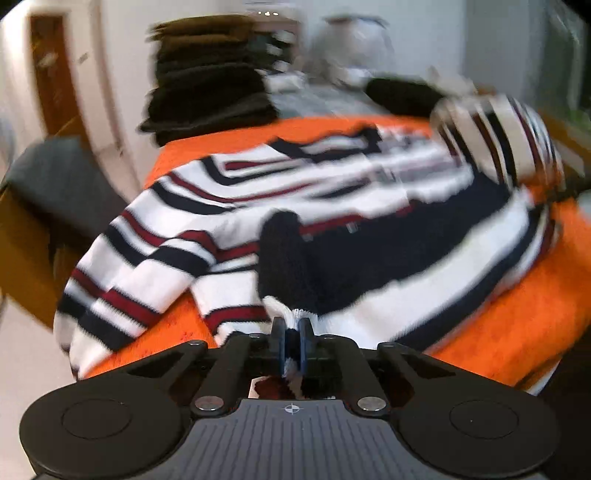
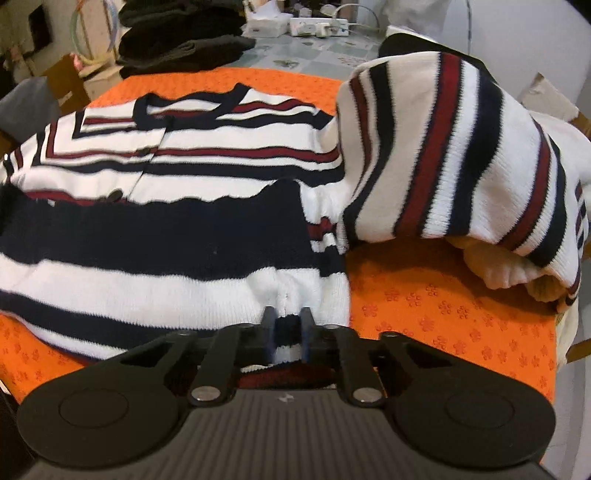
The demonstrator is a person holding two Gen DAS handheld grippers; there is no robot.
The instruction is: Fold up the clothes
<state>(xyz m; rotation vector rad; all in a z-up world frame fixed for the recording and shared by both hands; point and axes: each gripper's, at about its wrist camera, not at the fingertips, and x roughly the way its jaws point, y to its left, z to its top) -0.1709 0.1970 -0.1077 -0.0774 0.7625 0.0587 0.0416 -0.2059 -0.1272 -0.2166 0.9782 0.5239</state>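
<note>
Pinching the near hem of the striped cardigan (image 1: 332,206), the left tool (image 1: 291,332) is sitting with its two blue-edged fingers (image 1: 279,334) drawn close together and white knit bunched between them. A dark navy fold of the same garment is rising just beyond those fingers. The right tool (image 2: 286,325) is likewise clamping the near edge of the cardigan (image 2: 177,229), with a strip of white and navy knit trapped between its narrowed fingers (image 2: 269,325).

The cardigan is lying spread across the orange mat (image 2: 443,302) that is covering the tabletop, its broad navy band running left to right just past the tools and its buttoned front and V-neck lying farther off. In the left wrist view, which is blurred, the left sleeve (image 1: 122,280) is draping over the near left edge of the mat (image 1: 517,314). In the right wrist view the right sleeve (image 2: 454,155) is arching up in a hump at the right, with a cream-coloured piece of cloth (image 2: 491,266) showing beneath it.

Beyond the mat, a stack of dark folded clothes (image 2: 184,40) is sitting at the far left of the tabletop, and a white power strip (image 2: 319,26) with plugs is resting at the far edge on a pale patterned cover (image 2: 314,51). A brown wooden door (image 1: 55,77) is showing at the far left of the room.
</note>
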